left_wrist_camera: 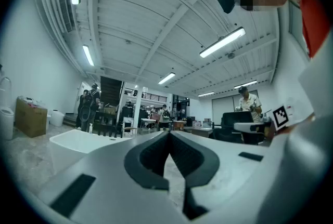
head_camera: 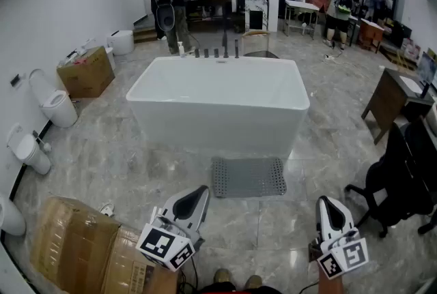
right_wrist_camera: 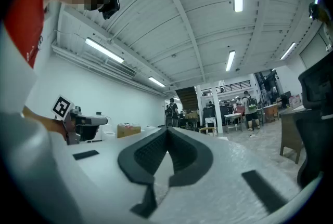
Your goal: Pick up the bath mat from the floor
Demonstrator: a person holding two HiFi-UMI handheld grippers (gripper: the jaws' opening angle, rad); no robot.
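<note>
Left claw [head_camera: 199, 192] and right claw [head_camera: 326, 204] shut, holding nothing, grey bath mat [head_camera: 248, 177] on floor ahead, by white tub [head_camera: 218, 108]

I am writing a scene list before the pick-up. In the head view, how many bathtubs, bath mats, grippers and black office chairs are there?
Bathtub: 1
Bath mat: 1
Grippers: 2, the left gripper and the right gripper, both shut and empty
Black office chair: 1
Total: 5
</note>
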